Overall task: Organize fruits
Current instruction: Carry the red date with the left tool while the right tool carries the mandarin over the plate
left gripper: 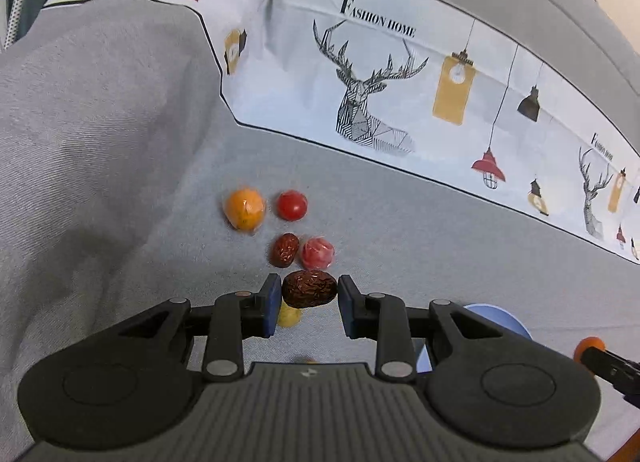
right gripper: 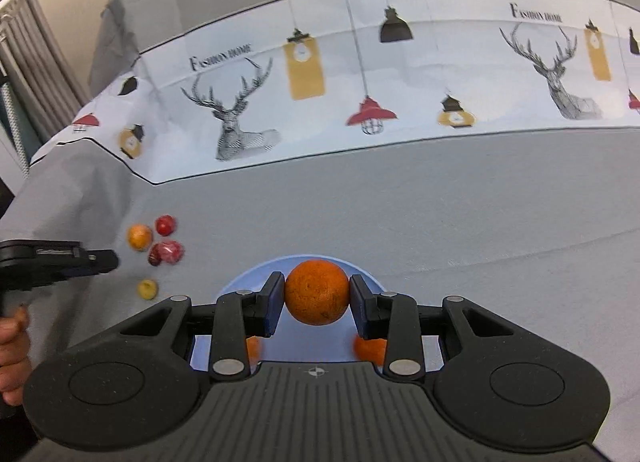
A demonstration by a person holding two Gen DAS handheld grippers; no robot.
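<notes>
Right tool (right gripper: 317,299) clamps orange (right gripper: 317,291) above blue plate (right gripper: 256,276); small fruits (right gripper: 158,248) left.

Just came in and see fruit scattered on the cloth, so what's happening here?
A person is sorting fruit with two handheld grippers. The left gripper has its jaws shut on a wrinkled red date, held above the loose fruit on the grey cloth. The right gripper grips an orange over a blue plate that already has two orange fruits in it. A small orange, a tomato, another date, a wrapped red fruit and a small yellow fruit are still on the cloth.
</notes>
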